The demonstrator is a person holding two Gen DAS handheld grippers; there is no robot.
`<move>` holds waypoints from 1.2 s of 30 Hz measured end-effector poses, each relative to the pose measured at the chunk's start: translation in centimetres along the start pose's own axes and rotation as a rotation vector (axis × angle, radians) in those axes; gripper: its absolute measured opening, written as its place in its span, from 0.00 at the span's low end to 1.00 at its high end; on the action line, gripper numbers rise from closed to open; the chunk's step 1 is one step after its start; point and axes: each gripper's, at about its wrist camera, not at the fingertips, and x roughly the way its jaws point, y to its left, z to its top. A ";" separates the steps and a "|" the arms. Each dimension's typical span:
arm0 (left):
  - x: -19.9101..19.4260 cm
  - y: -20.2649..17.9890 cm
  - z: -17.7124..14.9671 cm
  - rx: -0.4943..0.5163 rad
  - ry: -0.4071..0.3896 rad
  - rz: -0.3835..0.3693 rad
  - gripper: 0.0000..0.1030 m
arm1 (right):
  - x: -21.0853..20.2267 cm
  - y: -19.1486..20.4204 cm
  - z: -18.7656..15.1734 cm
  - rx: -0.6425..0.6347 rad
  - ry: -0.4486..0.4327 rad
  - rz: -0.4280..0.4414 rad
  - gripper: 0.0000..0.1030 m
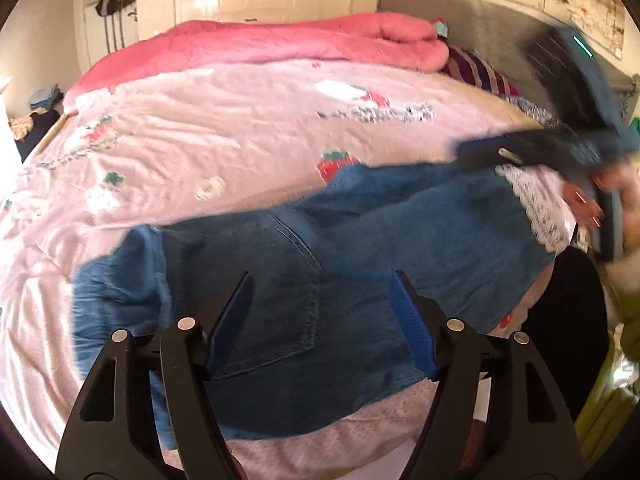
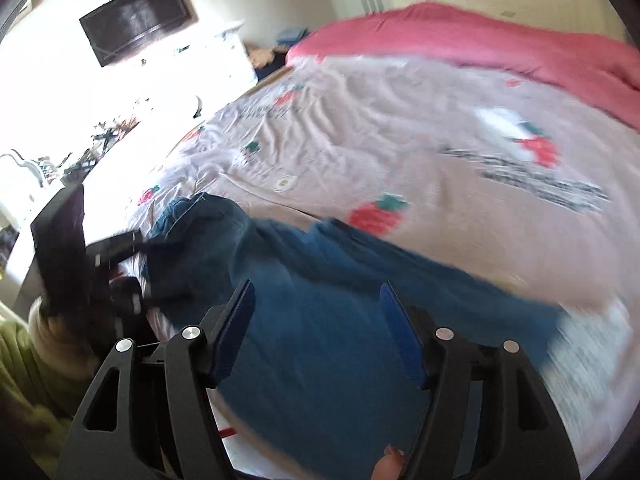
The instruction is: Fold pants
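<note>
Jeans point(image 1: 320, 280) flat — both grippers seemingly empty

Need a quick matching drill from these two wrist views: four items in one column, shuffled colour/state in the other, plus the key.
Column one:
1. jeans
2. blanket
3. bedsheet
4. left gripper

Column two:
A. pale pink with a strawberry print, spread over the bed
B. open, nothing pinched between the pads
C. blue denim, lying across the near edge of the bed
D. solid deep pink, bunched along the far side of the bed

Pairs: 1-C, 2-D, 3-A, 4-B
</note>
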 end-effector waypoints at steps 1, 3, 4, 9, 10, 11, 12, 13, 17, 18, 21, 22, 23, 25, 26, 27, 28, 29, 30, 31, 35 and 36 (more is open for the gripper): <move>0.7 -0.3 -0.4 0.011 0.019 0.018 0.61 | 1.6 -0.1 1.0 -0.001 0.024 -0.005 0.62; 1.5 -0.5 -1.4 0.024 0.051 0.030 0.61 | 3.9 -0.6 2.5 0.018 0.065 -0.002 0.62; 1.8 -0.3 -1.8 0.024 0.060 0.030 0.61 | 4.9 -1.0 3.3 0.040 0.080 0.015 0.62; 2.4 0.0 -2.2 0.020 0.064 0.025 0.61 | 8.3 -2.6 4.8 0.106 0.187 0.049 0.47; 2.5 0.2 -2.3 0.016 0.064 0.023 0.61 | 9.0 -2.6 5.0 0.106 0.215 0.059 0.33; 2.5 0.3 -2.4 0.013 0.063 0.019 0.61 | 9.4 -2.5 5.0 0.105 0.235 0.077 0.18; 2.6 0.4 -2.4 0.011 0.061 0.015 0.61 | 9.8 -2.5 5.0 0.098 0.247 0.076 0.13; 2.6 0.4 -2.5 0.008 0.062 0.013 0.61 | 9.8 -2.5 5.0 0.099 0.238 0.073 0.11; 3.1 1.0 -2.8 -0.024 0.078 -0.002 0.61 | 8.6 -3.9 6.3 0.123 0.133 0.069 0.08; 3.3 1.2 -2.9 -0.029 0.081 -0.003 0.61 | 8.8 -3.9 6.6 0.112 0.127 0.062 0.07; 3.4 1.1 -3.0 -0.026 0.080 -0.001 0.61 | 10.6 -3.8 6.9 0.072 0.139 0.006 0.07; 3.4 1.1 -3.0 -0.027 0.080 -0.003 0.61 | 11.1 -4.0 7.0 0.066 0.141 -0.018 0.04; 3.4 1.1 -3.0 -0.028 0.080 -0.004 0.61 | 11.6 -4.3 7.0 0.061 0.143 -0.041 0.03; 3.4 1.1 -3.0 -0.031 0.079 -0.008 0.61 | 11.8 -4.9 6.9 0.073 0.133 -0.038 0.02; 3.4 1.1 -3.1 -0.032 0.078 -0.011 0.61 | 11.3 -5.2 6.8 0.084 0.115 -0.029 0.02; 3.6 1.3 -2.9 -0.033 0.077 -0.013 0.61 | 10.4 -5.5 6.8 0.096 0.092 -0.017 0.02; 3.6 1.3 -3.0 -0.034 0.075 -0.015 0.61 | 8.8 -5.9 6.7 0.109 0.050 -0.015 0.03; 3.6 1.4 -2.9 -0.034 0.074 -0.015 0.61 | 7.2 -6.4 6.6 0.119 0.017 -0.020 0.03; 3.6 1.6 -2.8 -0.034 0.071 -0.016 0.61 | 5.4 -6.9 6.4 0.129 -0.015 -0.021 0.03; 3.5 1.6 -2.8 -0.035 0.068 -0.017 0.61 | 3.2 -7.4 6.0 0.142 -0.052 -0.019 0.06; 1.7 1.4 -2.2 -0.042 0.020 -0.060 0.61 | -4.1 -9.7 3.2 0.165 -0.139 -0.097 0.38; 1.1 1.3 -1.8 -0.047 0.003 -0.076 0.61 | -5.6 -10.3 2.3 0.167 -0.150 -0.120 0.43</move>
